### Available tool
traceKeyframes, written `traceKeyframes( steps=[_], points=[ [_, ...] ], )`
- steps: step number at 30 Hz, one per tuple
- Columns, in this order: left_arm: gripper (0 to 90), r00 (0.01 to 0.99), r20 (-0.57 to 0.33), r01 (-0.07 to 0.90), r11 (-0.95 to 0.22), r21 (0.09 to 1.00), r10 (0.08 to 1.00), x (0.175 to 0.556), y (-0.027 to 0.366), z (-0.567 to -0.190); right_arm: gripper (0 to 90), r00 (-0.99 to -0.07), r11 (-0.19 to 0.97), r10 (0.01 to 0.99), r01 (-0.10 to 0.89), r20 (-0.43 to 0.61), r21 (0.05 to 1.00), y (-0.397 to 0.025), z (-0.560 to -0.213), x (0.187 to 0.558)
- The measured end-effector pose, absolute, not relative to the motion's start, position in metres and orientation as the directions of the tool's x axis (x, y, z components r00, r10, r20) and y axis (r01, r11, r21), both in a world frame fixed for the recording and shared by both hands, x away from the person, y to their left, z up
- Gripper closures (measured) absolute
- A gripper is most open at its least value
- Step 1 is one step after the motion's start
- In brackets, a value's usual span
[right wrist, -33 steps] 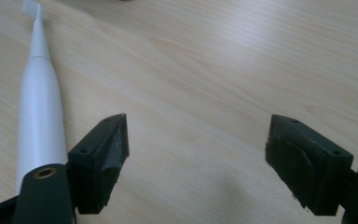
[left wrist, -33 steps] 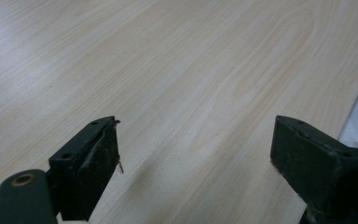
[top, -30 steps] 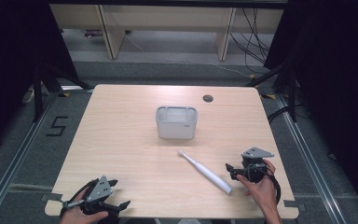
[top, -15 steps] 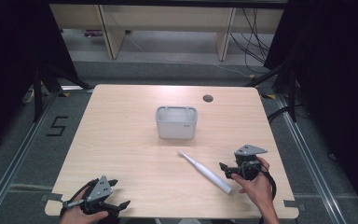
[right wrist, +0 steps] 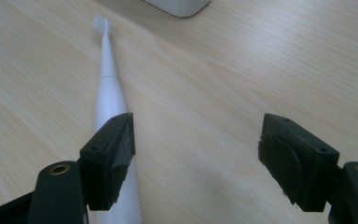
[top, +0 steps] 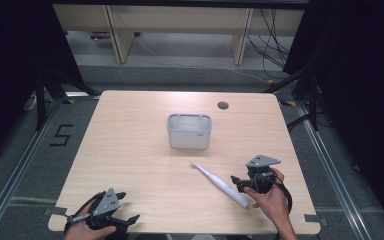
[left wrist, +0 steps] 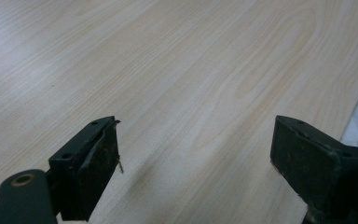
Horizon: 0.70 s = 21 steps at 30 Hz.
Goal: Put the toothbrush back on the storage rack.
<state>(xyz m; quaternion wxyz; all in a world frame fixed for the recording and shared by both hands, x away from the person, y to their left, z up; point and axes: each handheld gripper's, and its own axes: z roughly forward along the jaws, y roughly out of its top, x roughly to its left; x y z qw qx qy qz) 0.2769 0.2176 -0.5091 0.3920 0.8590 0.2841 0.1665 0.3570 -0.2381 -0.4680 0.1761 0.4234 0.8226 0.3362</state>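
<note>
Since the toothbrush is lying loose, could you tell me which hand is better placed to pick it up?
Right: its open tongs sit beside the toothbrush handle; the left tongs are far off at the table's near corner.

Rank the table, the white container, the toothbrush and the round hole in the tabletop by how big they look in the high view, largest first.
1. table
2. white container
3. toothbrush, longer than the container is wide but far thinner, so these two are close
4. round hole

Right gripper (top: 241,182) shifted leftward toward the electric toothbrush (top: 219,183); jaws spread, now just beside its handle end.
</note>
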Motion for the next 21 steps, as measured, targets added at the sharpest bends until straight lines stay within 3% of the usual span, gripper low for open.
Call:
traceKeyframes(
  steps=[14, 21],
  points=[
    [14.7, 0.791, 0.074, 0.357, -0.557, 0.75, 0.607, 0.279, 0.22, -0.508, 27.4, -0.611, 0.439, 0.791, 0.602, 0.032, 0.667, -0.22, -0.46, 0.365],
    [14.7, 0.785, 0.065, 0.362, -0.542, 0.758, 0.616, 0.278, 0.22, -0.509, 33.9, -0.648, 0.505, 0.761, 0.623, 0.033, 0.597, -0.205, -0.451, 0.37]
  ],
)
